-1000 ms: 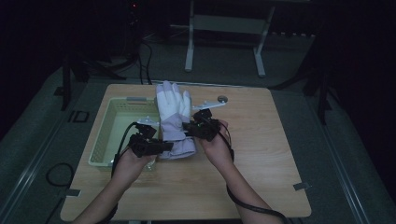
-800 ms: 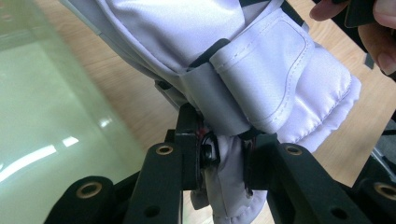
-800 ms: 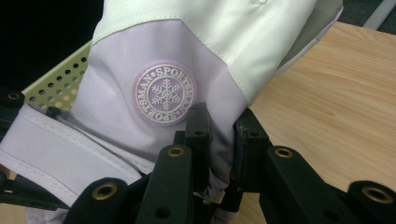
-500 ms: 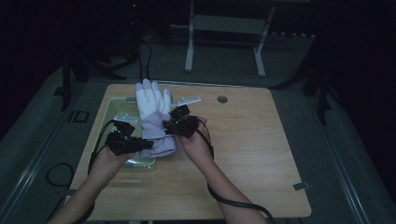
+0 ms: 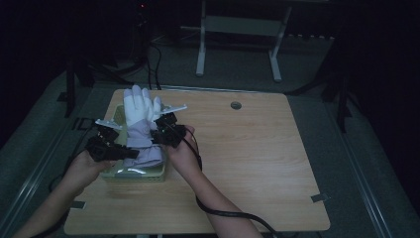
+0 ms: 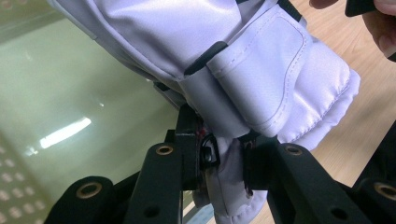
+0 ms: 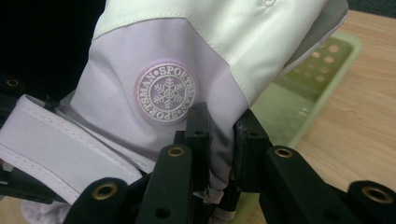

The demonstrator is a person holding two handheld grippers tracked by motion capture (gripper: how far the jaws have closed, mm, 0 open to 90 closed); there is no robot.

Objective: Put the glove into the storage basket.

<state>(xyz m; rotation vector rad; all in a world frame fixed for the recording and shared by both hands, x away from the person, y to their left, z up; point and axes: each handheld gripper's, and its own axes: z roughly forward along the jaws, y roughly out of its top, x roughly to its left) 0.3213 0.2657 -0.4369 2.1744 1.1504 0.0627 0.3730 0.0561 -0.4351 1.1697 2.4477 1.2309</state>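
A white and lilac ski glove [image 5: 140, 124] hangs over the pale green basket [image 5: 148, 173] at the table's left, fingers pointing away from me. My left gripper [image 5: 130, 154] is shut on the glove's cuff edge [image 6: 224, 168] from the left. My right gripper [image 5: 157, 137] is shut on the glove's lilac side from the right. In the right gripper view the jaws pinch the fabric [image 7: 219, 154] just beside a round snowflake badge [image 7: 166, 91]. The glove [image 6: 243, 70] hides most of the basket floor [image 6: 70, 93] in the left gripper view.
The wooden table [image 5: 257, 153] spreads out to the right of the basket, with a small round cap [image 5: 236, 105] near its far edge. A cable [image 5: 233, 214] trails from the right gripper across the table front. A metal stand [image 5: 237, 29] rises behind the table.
Both hands have carried the glove leftwards, from the middle of the table to above the basket. Both grips have held throughout.
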